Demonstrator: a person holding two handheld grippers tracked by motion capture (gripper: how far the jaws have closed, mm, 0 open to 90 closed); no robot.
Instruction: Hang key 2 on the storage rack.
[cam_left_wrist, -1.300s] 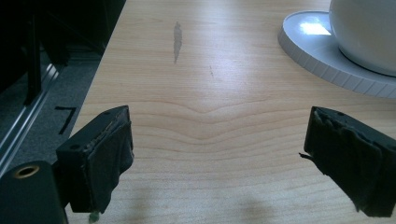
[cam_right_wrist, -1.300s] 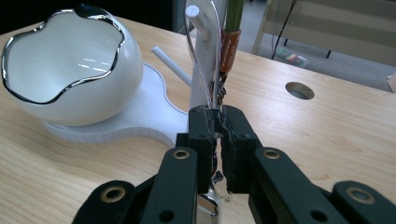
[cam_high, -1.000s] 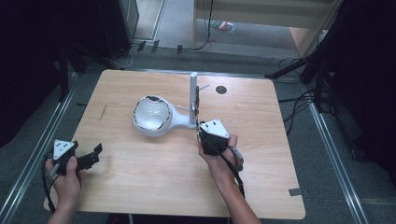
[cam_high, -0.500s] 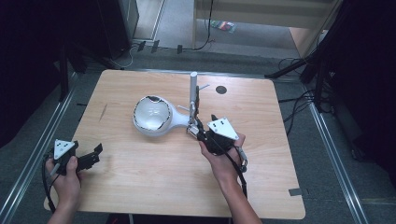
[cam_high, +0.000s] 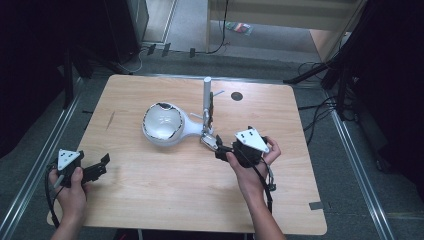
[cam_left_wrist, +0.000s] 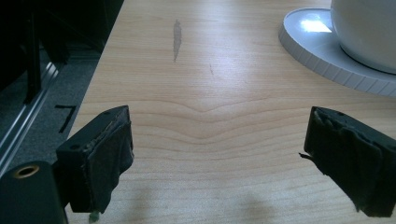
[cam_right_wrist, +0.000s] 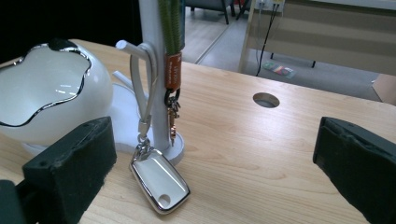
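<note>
High view: the right gripper (cam_high: 223, 148) sits right of centre, beside the white stand (cam_high: 206, 102) and its bowl (cam_high: 162, 122); the left gripper (cam_high: 95, 170) waits at lower left over the wooden table (cam_high: 165, 200), with dark floor and cables around it.

Left gripper view: its jaws are spread, bare wood between.

Right gripper view: its jaws have just been opening and stand wide, nothing pinched. The white key fob (cam_right_wrist: 159, 181) lies at lower centre, its strap (cam_right_wrist: 145, 88) hooked on the stand. Hanging looks done; next, I judge, the gripper should back away without snagging the strap.
</note>
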